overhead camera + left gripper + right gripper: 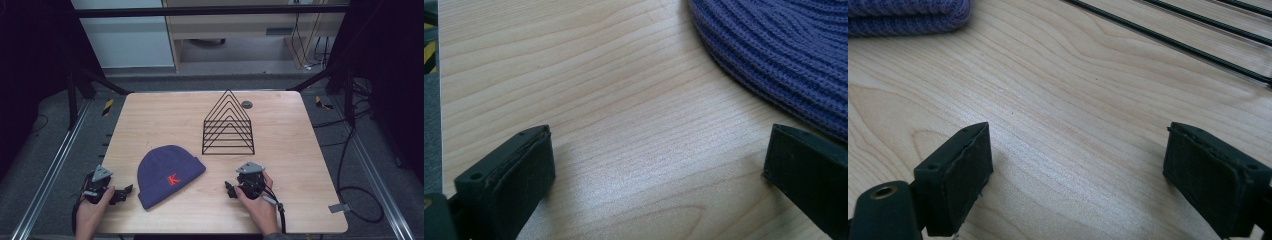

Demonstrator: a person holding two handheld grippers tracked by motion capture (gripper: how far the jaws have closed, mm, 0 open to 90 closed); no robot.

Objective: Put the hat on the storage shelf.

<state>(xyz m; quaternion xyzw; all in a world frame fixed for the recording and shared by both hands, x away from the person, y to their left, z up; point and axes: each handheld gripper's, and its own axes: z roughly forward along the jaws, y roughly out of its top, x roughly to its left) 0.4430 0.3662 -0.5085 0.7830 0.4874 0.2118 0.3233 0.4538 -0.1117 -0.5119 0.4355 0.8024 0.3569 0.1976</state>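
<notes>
A purple knitted beanie (167, 175) with a red letter K lies flat on the wooden table (285, 150), near the front and left of centre. Its ribbed knit (774, 50) reaches into the upper right of the left gripper view. The beanie's folded edge (903, 15) sits at the top left of the right gripper view. My left gripper (125, 193) rests on the table just left of the beanie, open (659, 175) over bare wood. At the beanie's right, my right gripper (229, 189) also stands open (1078, 185) with nothing between its jaws.
A black wire rack (228, 125) with triangular dividers stands behind the beanie, right of centre; its base wires (1198, 35) run past my right gripper. A small grey disc (246, 104) lies at the far edge. Cables (350, 190) trail on the floor at right.
</notes>
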